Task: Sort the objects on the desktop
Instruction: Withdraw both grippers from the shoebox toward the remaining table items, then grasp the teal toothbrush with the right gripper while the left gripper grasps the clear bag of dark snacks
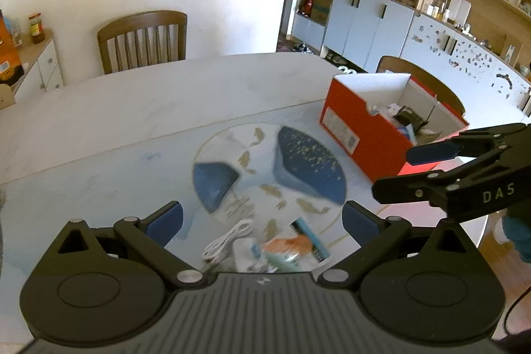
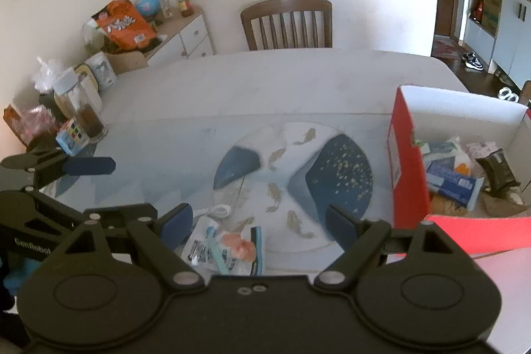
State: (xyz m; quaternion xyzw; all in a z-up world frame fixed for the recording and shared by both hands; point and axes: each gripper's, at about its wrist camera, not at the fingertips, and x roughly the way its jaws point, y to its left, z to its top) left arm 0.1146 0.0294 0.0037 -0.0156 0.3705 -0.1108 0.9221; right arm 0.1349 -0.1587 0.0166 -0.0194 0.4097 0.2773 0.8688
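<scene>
A clear packet [image 1: 285, 249] holding a toothbrush and something orange lies on the table's near edge. A coiled white cable [image 1: 229, 241] lies to its left. My left gripper [image 1: 262, 221] hovers just above them, open, with nothing between its blue pads. In the right wrist view the same packet [image 2: 225, 249] and cable [image 2: 217, 210] lie below my right gripper [image 2: 259, 221], also open and empty. An open red box [image 1: 361, 135] with several items inside stands at the right [image 2: 406, 168]. Each gripper shows in the other's view: the right one [image 1: 395, 171] and the left one [image 2: 132, 186].
A round fish-patterned mat [image 2: 292, 175] lies under the glass tabletop. Jars, bottles and a small cube box [image 2: 71, 135] crowd the table's left edge. A wooden chair [image 2: 287, 22] stands at the far side, a second chair [image 1: 418, 75] behind the red box.
</scene>
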